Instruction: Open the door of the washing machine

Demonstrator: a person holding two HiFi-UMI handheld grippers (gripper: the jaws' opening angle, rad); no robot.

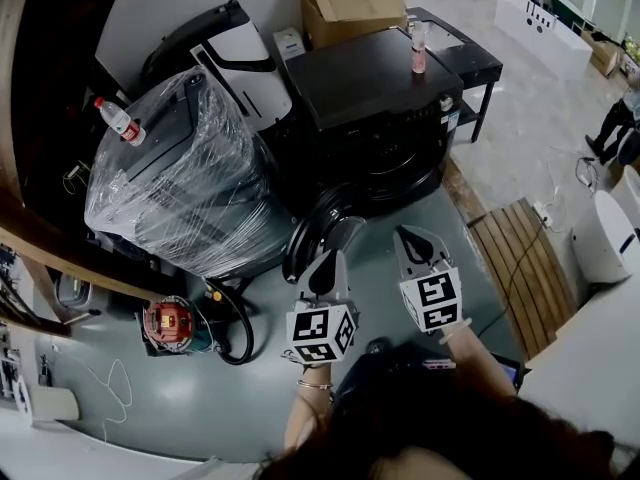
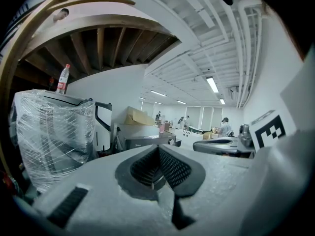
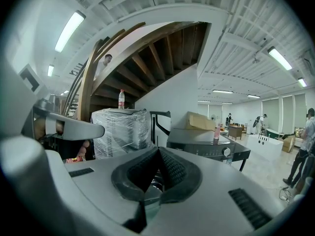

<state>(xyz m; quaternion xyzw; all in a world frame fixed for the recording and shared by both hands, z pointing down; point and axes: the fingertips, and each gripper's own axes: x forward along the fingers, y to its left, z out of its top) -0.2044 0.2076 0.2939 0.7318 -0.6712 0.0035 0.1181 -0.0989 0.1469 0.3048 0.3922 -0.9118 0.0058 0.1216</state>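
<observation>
Door [image 1: 305, 230] partly behind left tongs [image 1: 334, 258], people [image 2: 225, 127] tiny

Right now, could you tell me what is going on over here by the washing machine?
A person stands over the black washing machine with a hand-held gripper in each hand. Its round door looks already swung open, towards the plastic-wrapped appliance. The left hand-held gripper sits by the door's edge, and the right hand-held gripper is just beside it. Both have their jaws together, and neither visibly holds anything.
</observation>
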